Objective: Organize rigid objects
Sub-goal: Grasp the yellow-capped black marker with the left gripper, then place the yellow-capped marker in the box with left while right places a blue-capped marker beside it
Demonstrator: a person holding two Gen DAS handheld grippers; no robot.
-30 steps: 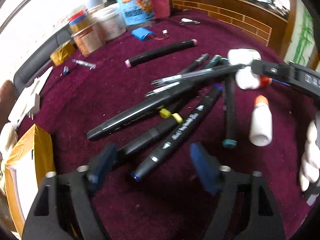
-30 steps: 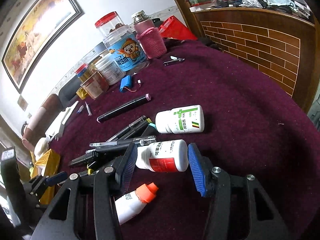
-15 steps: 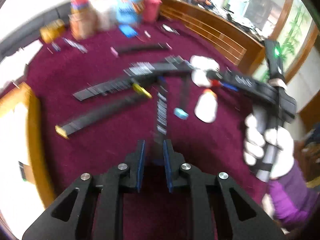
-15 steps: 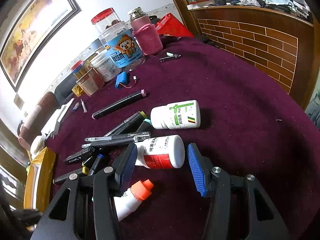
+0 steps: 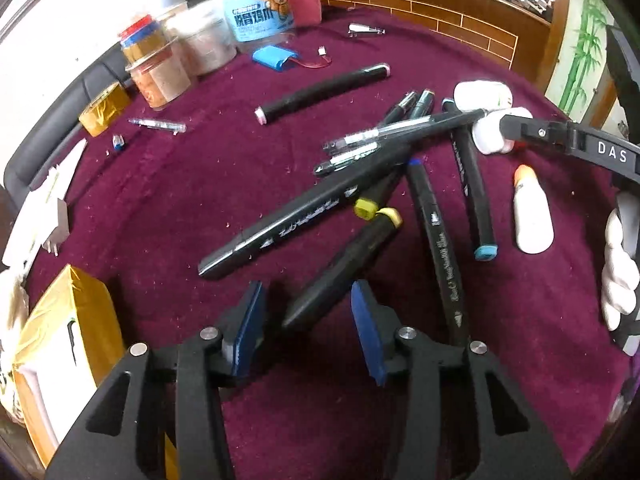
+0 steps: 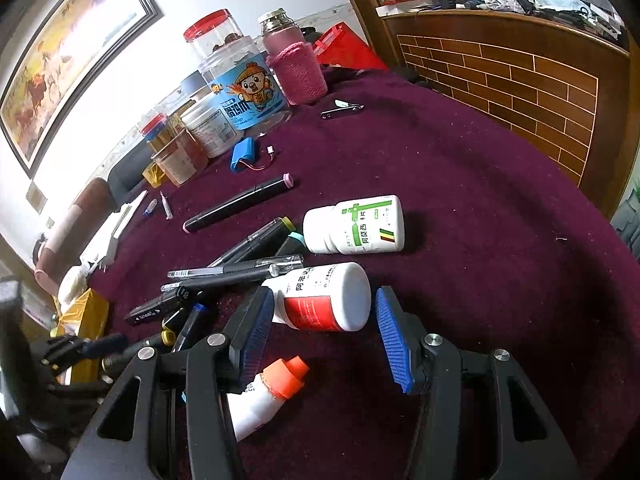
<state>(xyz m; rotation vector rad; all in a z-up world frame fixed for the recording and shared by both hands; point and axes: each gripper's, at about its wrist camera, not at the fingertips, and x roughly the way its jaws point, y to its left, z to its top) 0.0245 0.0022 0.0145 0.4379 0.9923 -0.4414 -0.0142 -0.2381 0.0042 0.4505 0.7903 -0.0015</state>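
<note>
Your left tool (image 5: 306,324) has its jaws opening, with the near end of the yellow-capped marker (image 5: 340,272) lying between the blue pads, neither of which presses on it. That marker belongs to the pile of markers and pens (image 5: 384,168) on the maroon desk (image 5: 180,184); take the pile as your landmark. Your right tool (image 6: 322,328) stands open around the red-labelled white bottle (image 6: 324,298), just right of the pile: the left pad sits at the bottle's side, the right pad clear of its base, and you cannot tell whether the left pad touches. Beyond it lies the green-labelled bottle (image 6: 356,224), against the pile's far right end. The small orange-capped bottle (image 6: 268,388) is half hidden under the right tool's left finger. A pink-tipped marker (image 5: 320,90) lies alone beyond the pile. Several pens in the pile overlap, so their lower ends are covered. The jars (image 5: 208,44) at the desk's far edge are cut off at the top in the left view.
</note>
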